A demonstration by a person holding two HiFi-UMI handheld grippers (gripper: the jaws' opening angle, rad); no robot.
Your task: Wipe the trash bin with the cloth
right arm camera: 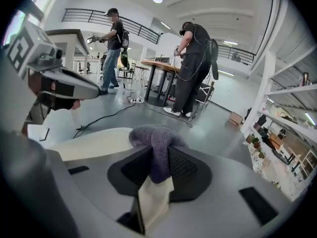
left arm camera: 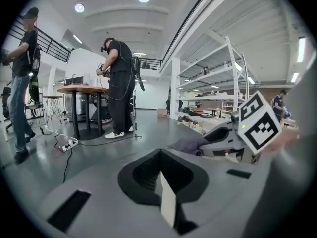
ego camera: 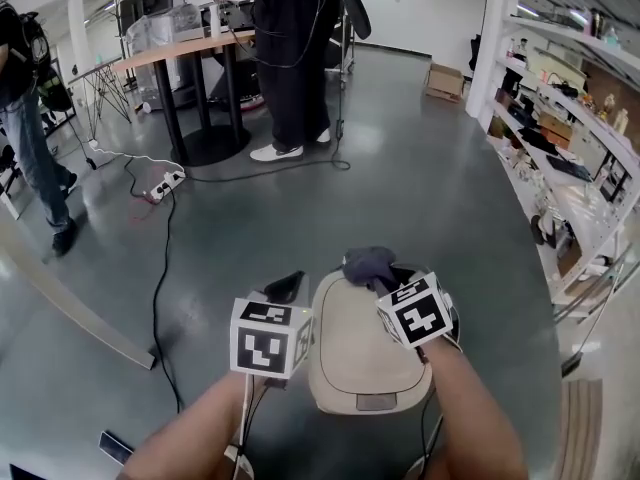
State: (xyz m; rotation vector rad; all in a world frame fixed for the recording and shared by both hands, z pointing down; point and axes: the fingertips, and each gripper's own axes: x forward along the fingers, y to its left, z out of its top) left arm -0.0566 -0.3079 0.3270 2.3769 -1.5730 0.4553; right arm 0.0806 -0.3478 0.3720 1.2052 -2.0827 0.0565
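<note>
The fingers (right arm camera: 182,165) of the right gripper (right arm camera: 159,157) pinched a fold of the purple-grey cloth (right arm camera: 154,135), its loose bulk bunched just beyond their tips over the far edge of the trash bin (ego camera: 360,353). The left gripper (left arm camera: 161,155) hovered beside the bin's left side, its fingers pressed together on nothing. The bin, topped with a beige lid, stood on the grey floor (ego camera: 420,198) directly below the person. The cloth looked soft, light and limp, likely to fold under itself unless pressed flat. The bin appeared stiff and smooth-skinned, and probably light enough to slide on the polished floor. The bin's rim or side wall seemed the best place for the empty gripper to steady it. Beyond, a bystander (ego camera: 290,58) worked at a desk (ego camera: 180,53).
</note>
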